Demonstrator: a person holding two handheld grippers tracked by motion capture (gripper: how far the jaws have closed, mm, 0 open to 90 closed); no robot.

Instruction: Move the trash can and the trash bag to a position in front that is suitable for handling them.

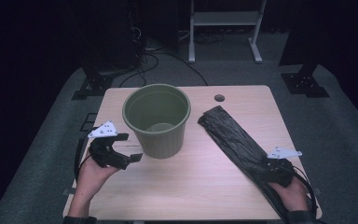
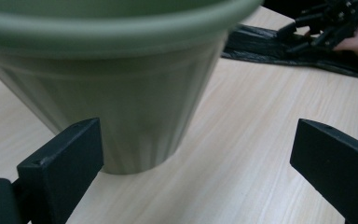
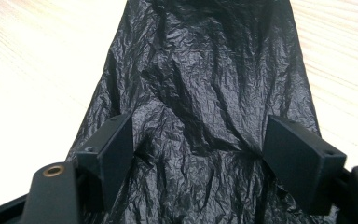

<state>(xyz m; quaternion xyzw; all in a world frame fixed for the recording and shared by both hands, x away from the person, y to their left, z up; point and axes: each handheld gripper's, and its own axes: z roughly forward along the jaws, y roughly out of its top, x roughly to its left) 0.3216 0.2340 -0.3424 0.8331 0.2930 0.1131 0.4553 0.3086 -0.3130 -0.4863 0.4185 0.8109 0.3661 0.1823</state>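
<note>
A green ribbed bin [image 1: 157, 121] stands upright on the wooden table [image 1: 191, 186], left of centre, and looks empty inside. My left gripper [image 1: 129, 147] hangs just left of the bin's lower wall, jaws wide open and nothing between them. In the left gripper view the bin [image 2: 121, 93] looms close ahead of the left gripper [image 2: 198, 144]. A crumpled black plastic bag [image 1: 230, 137] lies flat in a long strip on the right side. My right gripper [image 1: 263, 168] rests over the bag's near end, open. In the right gripper view the bag [image 3: 205, 84] spreads between and beyond the right gripper [image 3: 200, 140].
A small round hole [image 1: 219, 98] sits near the table's far edge. Beyond the table are a white frame [image 1: 223, 28], floor cables [image 1: 144, 60] and black stand feet [image 1: 303, 81]. Bare wood lies between bin and bag. The right gripper [image 2: 326, 21] shows far off in the left gripper view.
</note>
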